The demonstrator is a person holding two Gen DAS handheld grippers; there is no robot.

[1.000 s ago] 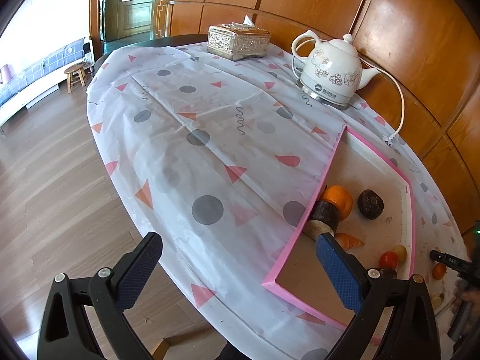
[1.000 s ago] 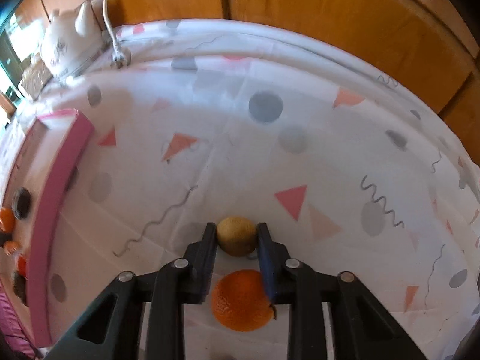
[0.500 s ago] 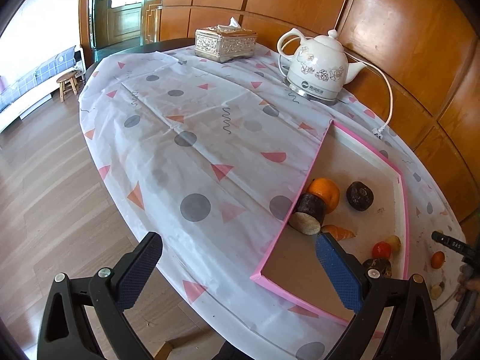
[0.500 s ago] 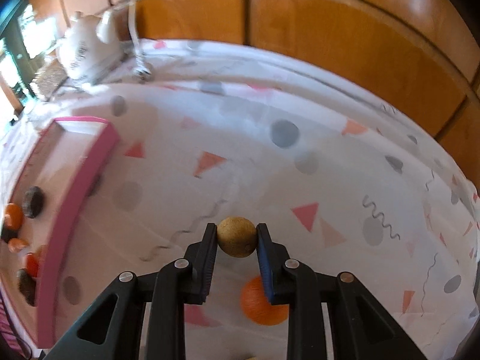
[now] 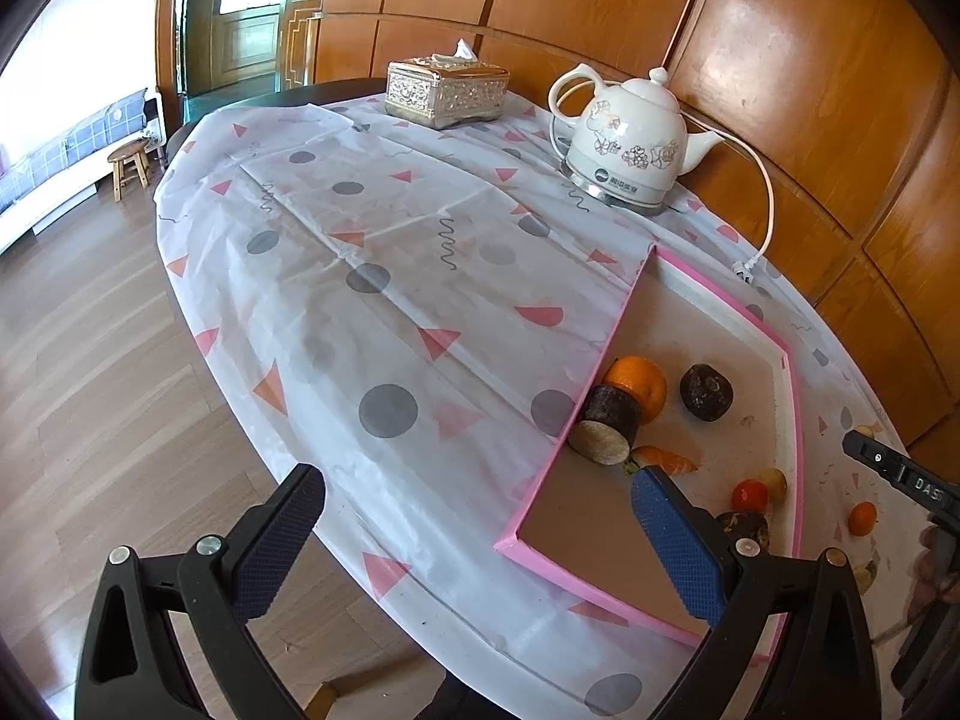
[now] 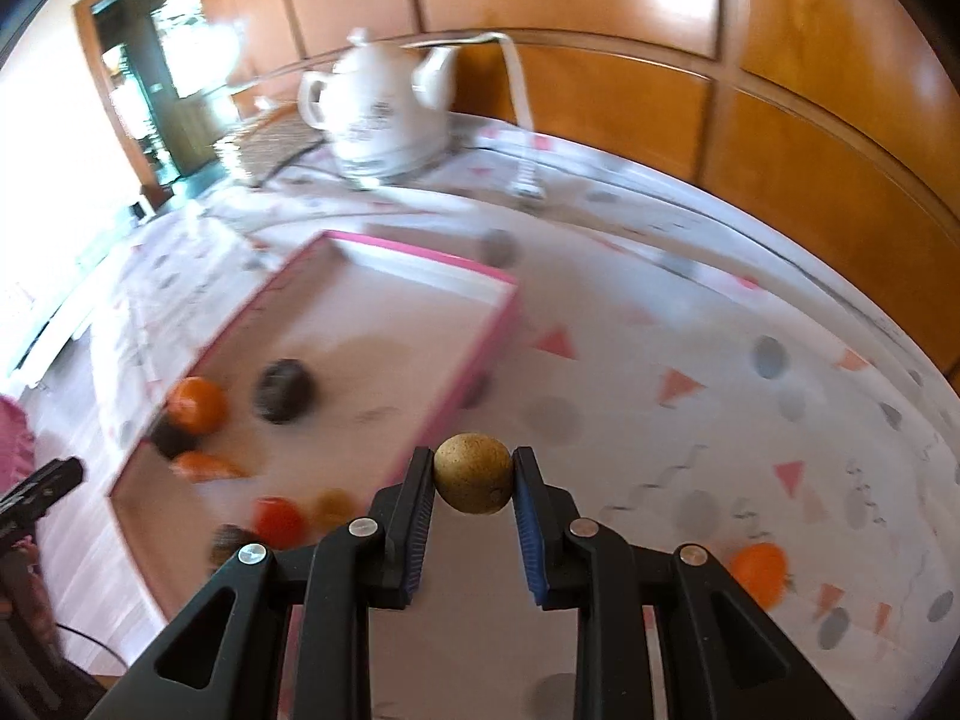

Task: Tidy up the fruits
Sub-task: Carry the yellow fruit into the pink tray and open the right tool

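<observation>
My right gripper (image 6: pixel 473 480) is shut on a small round tan fruit (image 6: pixel 473 481), held in the air beside the right wall of the pink-rimmed tray (image 6: pixel 480 354). Inside the tray lie an orange (image 5: pixel 639 387), a dark round fruit (image 5: pixel 706 391), a dark cylindrical piece (image 5: pixel 606 426), a carrot-like piece (image 5: pixel 663 459), a small red fruit (image 5: pixel 750 495) and others. One small orange (image 6: pixel 759 567) stays on the cloth right of my right gripper. My left gripper (image 5: pixel 474 540) hangs open over the table's near edge, nothing between its fingers.
A white electric kettle (image 5: pixel 627 147) with its cord and a silver tissue box (image 5: pixel 447 90) stand at the far side of the table, which has a patterned cloth (image 5: pixel 384 276). Wood-panelled wall runs behind. Part of the right gripper (image 5: pixel 900 474) shows at the left view's edge.
My right gripper has lifted the tan fruit off the cloth and carried it left toward the tray, leaving the small orange behind. The left gripper has barely moved.
</observation>
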